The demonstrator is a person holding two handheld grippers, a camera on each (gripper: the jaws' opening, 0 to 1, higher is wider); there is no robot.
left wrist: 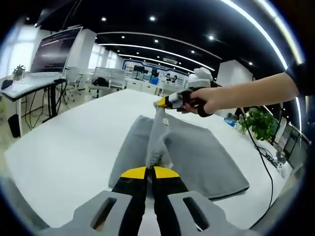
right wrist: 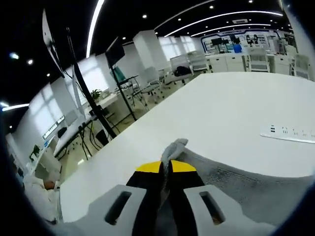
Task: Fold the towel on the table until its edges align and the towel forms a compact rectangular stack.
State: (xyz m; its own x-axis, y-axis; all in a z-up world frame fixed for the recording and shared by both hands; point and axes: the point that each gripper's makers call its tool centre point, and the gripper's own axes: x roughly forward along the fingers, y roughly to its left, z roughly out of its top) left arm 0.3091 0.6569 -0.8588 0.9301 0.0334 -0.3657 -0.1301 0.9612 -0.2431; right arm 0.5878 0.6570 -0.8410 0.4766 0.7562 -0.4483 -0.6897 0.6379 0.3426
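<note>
Plant: a green leafy plant (left wrist: 260, 124) at the right of the left gripper view.
Power strip: a white power strip (right wrist: 290, 132) at the right of the right gripper view.
Screen: a big dark screen (left wrist: 55, 50) at the upper left of the left gripper view.

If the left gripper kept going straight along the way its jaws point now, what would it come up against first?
Already shut on the towel, the left gripper would run along the raised fold toward the right gripper, held in a person's hand at the fold's far end. Depth is uncertain.

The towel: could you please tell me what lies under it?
The gray towel lies on the white table, with one edge lifted between the left gripper and the right gripper. The tabletop beneath the cloth is covered.
</note>
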